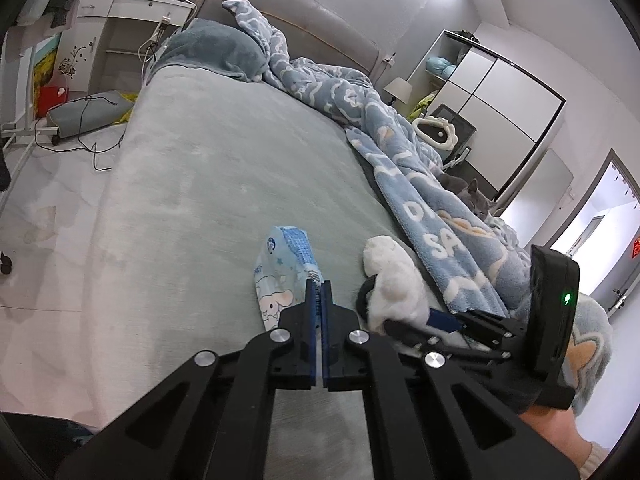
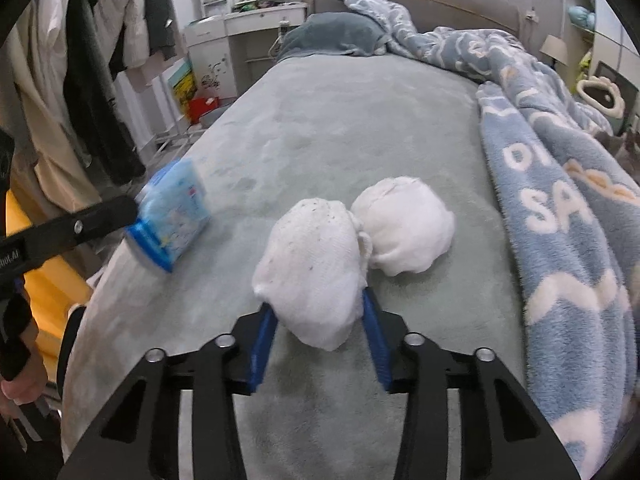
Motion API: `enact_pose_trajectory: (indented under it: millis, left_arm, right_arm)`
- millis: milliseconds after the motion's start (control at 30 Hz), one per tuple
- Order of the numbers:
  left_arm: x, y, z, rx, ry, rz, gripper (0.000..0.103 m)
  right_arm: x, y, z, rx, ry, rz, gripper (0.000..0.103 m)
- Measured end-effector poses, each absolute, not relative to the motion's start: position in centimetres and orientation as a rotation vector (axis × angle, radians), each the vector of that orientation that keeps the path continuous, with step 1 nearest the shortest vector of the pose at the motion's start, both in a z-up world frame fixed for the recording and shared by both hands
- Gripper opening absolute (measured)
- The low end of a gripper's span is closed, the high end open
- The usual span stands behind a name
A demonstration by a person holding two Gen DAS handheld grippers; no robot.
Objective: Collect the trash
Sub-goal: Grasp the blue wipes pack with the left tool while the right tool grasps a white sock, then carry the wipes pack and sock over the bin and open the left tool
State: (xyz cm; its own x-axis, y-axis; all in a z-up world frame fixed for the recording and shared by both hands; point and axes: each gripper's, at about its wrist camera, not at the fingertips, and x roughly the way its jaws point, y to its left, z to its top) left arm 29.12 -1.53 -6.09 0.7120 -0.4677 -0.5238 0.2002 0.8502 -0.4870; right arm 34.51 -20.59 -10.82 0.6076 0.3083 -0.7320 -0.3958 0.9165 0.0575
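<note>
My left gripper (image 1: 319, 282) is shut on the edge of a blue cartoon-printed wrapper (image 1: 282, 272) and holds it over the grey-green bed (image 1: 224, 168). The wrapper also shows in the right wrist view (image 2: 174, 216), at the left gripper's tip. My right gripper (image 2: 318, 304) is closed around a white crumpled wad (image 2: 316, 264), its blue pads touching both sides. A second white wad (image 2: 404, 226) lies on the bed just beyond it. The white wads (image 1: 394, 280) and the right gripper (image 1: 404, 316) also show in the left wrist view.
A blue cloud-print blanket (image 2: 560, 208) is bunched along the bed's right side. A grey cat (image 1: 466, 194) lies behind it. A pillow (image 1: 212, 48) is at the headboard. A white desk (image 1: 132, 12) and cables (image 1: 88, 120) are on the floor side left. Clothes (image 2: 92, 60) hang at left.
</note>
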Motion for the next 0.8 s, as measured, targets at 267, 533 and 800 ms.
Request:
enact_pose_trajectory:
  millis: [267, 533, 800]
  left_arm:
    - [28.5, 0.6, -5.1, -0.415, 0.675, -0.360, 0.002]
    - [27.4, 2.2, -4.3, -0.366, 0.685, -0.330, 0.002]
    - [26.3, 4.7, -3.8, -0.325, 0.699, -0.285, 0.002]
  right_arm:
    - [34.8, -21.0, -8.3, -0.074, 0.767, 0.365, 0.039]
    - [34.7, -18.8, -6.5, -0.069, 0.735, 0.404, 0.039]
    - [34.0, -15.8, -5.2, -0.042, 0.716, 0.465, 0.039]
